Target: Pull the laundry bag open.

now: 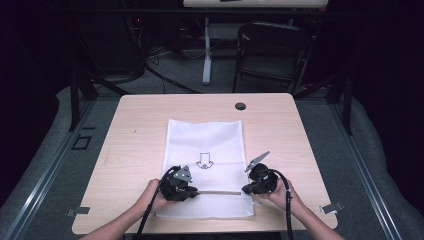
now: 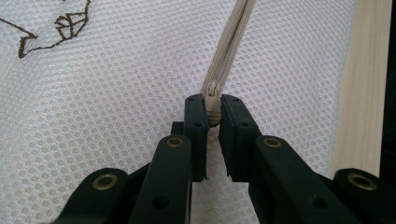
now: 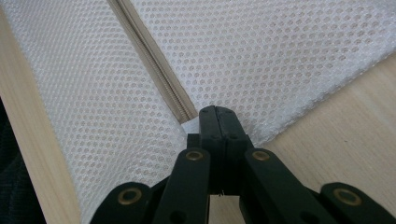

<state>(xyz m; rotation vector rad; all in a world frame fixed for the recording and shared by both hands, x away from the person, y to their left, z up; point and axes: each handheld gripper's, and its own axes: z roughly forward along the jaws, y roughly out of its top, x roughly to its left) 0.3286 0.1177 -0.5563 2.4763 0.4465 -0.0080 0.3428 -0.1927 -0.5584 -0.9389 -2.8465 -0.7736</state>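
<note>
Mesh bag (image 1: 205, 145) | left hand-held gripper (image 2: 213, 109) pinches zipper pull (image 2: 213, 111), half hidden | right hand-held gripper (image 3: 218, 116) clamps bag edge

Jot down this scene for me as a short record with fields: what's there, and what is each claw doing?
surface: wooden table
item: white mesh bag, lying flat, arrow print on it
zipper: beige, closed, runs across the near part of the bag
left gripper: shut on the zipper pull
right gripper: shut, pinching the bag's mesh at the zipper's other end
</note>
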